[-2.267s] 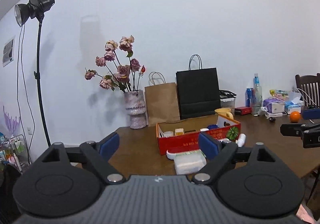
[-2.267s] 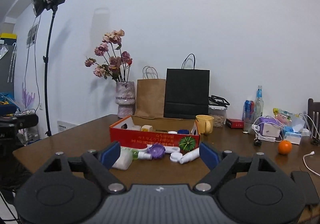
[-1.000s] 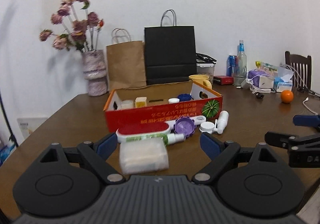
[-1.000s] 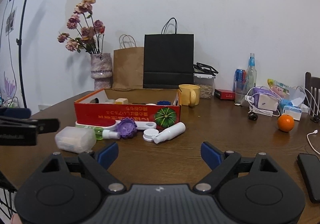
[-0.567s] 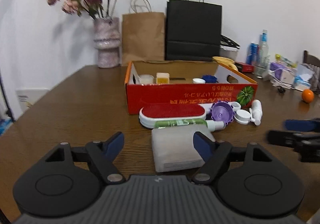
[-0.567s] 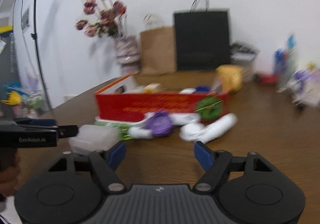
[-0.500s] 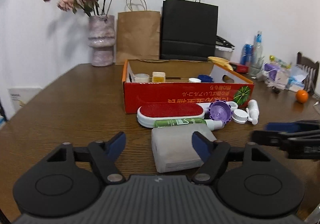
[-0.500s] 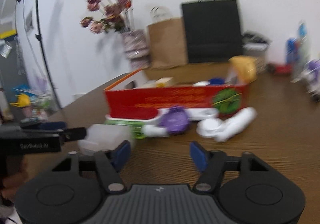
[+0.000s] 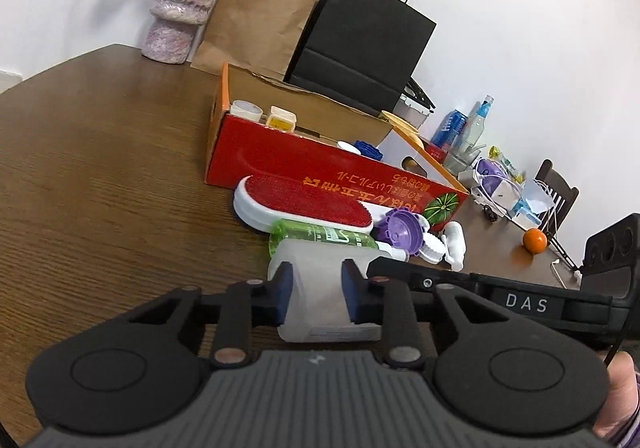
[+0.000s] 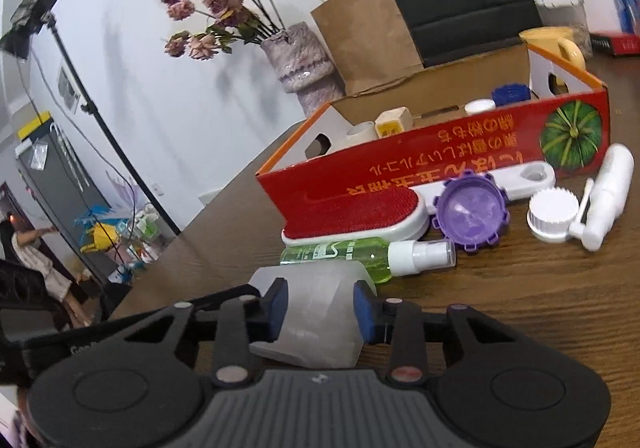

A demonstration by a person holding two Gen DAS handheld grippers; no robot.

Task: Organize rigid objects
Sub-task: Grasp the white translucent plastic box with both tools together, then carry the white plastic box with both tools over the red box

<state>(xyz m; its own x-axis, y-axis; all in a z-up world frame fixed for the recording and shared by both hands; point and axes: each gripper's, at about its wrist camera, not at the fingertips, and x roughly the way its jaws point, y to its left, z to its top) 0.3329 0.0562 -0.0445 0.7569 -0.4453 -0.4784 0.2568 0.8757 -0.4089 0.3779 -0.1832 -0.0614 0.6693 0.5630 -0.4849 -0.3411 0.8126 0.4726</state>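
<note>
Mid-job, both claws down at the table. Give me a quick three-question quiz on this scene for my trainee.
1. Multiple choice: what sits between the pads of the left claw? A) frosted plastic box B) orange C) purple lid
2. True or false: the green spray bottle lies on the table, outside the red carton.
3. Short answer: what is between the pads of the right claw?

Key: 1 A. 2 true. 3 the same frosted plastic box. Both claws' jaws are closing on it, one at each end.
</note>
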